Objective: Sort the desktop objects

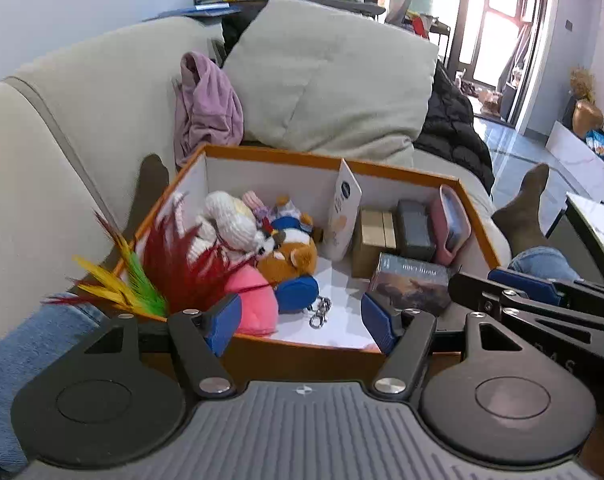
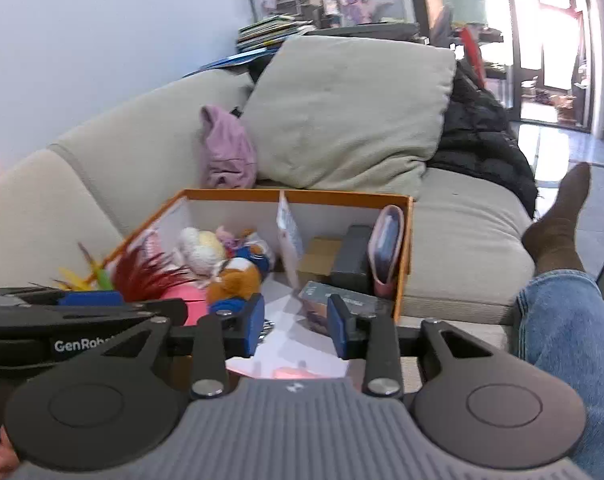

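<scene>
Orange-rimmed cardboard box (image 1: 302,350) on the lap, pushed up against beige sofa (image 1: 82,128); acts as the sorting bin, split in two by upright white divider card (image 1: 343,216).

Left compartment = soft stuff: pink plush (image 1: 258,304), brown hamster plush (image 1: 292,258), white knitted toy (image 1: 230,216), blue keychain pouch (image 1: 298,294) with metal clasp (image 1: 319,314) lying on the white floor. Red, yellow and green feather toy (image 1: 142,280) pokes out over the left wall, probably too long to lie flat.

Right compartment = rigid stuff, stood on edge and packed side by side to save room: tan box (image 1: 373,236), grey case (image 1: 415,230), pink case (image 1: 449,220) leaning on the right wall, printed card box (image 1: 411,282) nearest, lying tilted.

Left gripper (image 1: 302,320) hovering over the near edge of the soft side, jaws spread wide, nothing between the pads. Right gripper (image 2: 296,326) just beside it, over the middle of the near edge, jaws partly apart, also empty, only white floor and paper seen through the gap.

Looks like the sort is mostly done. No loose items visible outside the box.

Purple cloth (image 1: 206,108), cushion (image 1: 329,80) and black jacket (image 1: 453,128) further back.
</scene>
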A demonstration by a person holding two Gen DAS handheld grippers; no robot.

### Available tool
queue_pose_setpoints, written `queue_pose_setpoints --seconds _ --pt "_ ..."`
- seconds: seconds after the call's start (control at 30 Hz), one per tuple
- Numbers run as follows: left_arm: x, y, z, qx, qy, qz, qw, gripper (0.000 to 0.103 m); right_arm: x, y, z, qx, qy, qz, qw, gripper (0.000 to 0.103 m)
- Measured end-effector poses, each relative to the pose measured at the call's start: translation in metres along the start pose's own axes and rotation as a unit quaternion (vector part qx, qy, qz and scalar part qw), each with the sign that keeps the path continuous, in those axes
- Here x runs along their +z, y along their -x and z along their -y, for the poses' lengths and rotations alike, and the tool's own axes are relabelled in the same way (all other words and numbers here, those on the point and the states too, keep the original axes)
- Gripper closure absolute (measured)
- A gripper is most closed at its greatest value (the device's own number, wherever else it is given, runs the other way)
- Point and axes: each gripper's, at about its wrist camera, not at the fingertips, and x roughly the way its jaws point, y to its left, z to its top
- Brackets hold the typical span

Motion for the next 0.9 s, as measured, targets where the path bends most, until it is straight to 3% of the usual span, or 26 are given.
queue_pose_setpoints --seconds 0.13,0.47,0.9 --pt "-0.005 -0.009 0.004 0.010 -0.013 0.008 0.9998 0.025 -0.007 -0.006 0.000 -0.011 0.000 0.012 1.000 0.062" --pt "-0.011 -0.028 0.006 0.035 -0.055 0.007 0.9979 0.025 -0.024 -0.027 -0.003 -0.016 0.015 -0.015 1.000 0.060" --pt "-0.013 -0.031 0.007 0.042 -0.061 0.013 0.9972 0.024 -0.027 -0.028 -0.004 -0.021 0.022 -0.008 0.999 0.060"
